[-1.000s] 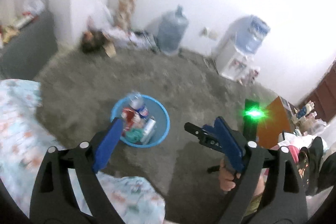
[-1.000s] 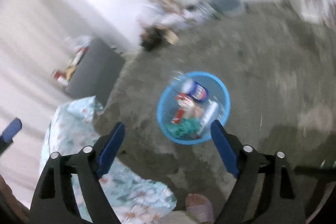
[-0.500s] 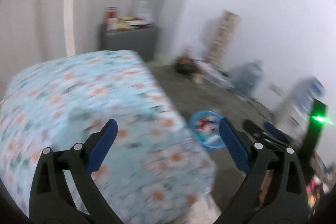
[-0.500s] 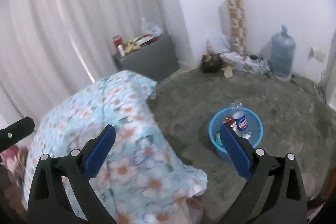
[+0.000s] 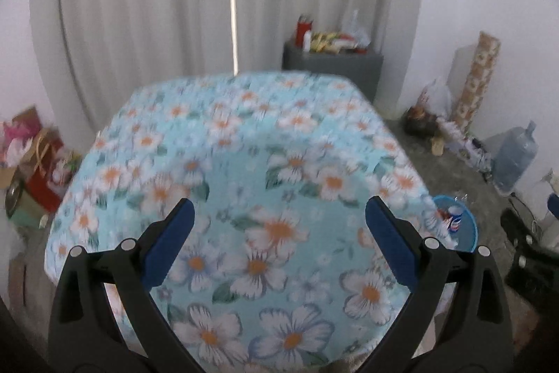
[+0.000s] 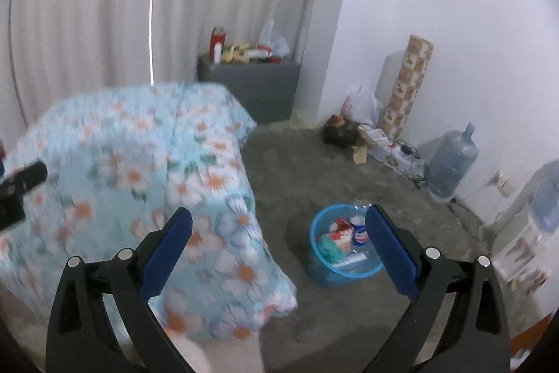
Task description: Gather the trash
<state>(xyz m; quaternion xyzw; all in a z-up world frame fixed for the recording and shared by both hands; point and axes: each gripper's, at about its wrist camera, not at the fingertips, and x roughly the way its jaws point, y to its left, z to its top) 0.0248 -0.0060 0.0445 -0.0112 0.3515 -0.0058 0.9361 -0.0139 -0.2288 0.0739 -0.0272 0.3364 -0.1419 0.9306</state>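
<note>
With both sets of jaws spread to their full width and nothing between the blue pads, neither tool carries a load at this moment. The left hand-held gripper [image 5: 277, 238] points down over the middle of the table [image 5: 244, 142], which is draped in a light blue flowered cloth. The right hand-held gripper [image 6: 278, 240] hangs over the near corner of the same table, its right pad lying in front of the blue basket [image 6: 316, 268].

The basket stands on the grey carpet [image 6: 349, 173] just beside the draped corner of the table. This placement keeps it within a short reach of the tabletop, so an item lifted from the table can be dropped without a long carry. It already holds the collected trash: a blue-and-white can [image 6: 360, 233], red wrappers and a green object lie inside. From the left wrist view only part of the basket rim shows past the table edge.

No loose item is visible on the flowered cloth, though the picture is blurred there. By this reading, the collection from the table appears complete or nearly so, and the wide jaws suit either a fresh pickup or a rest position.

Further out, a grey cabinet [image 6: 249, 83] in the corner carries bottles and packets, and clutter and a water jug [image 6: 450, 163] line the far wall.
</note>
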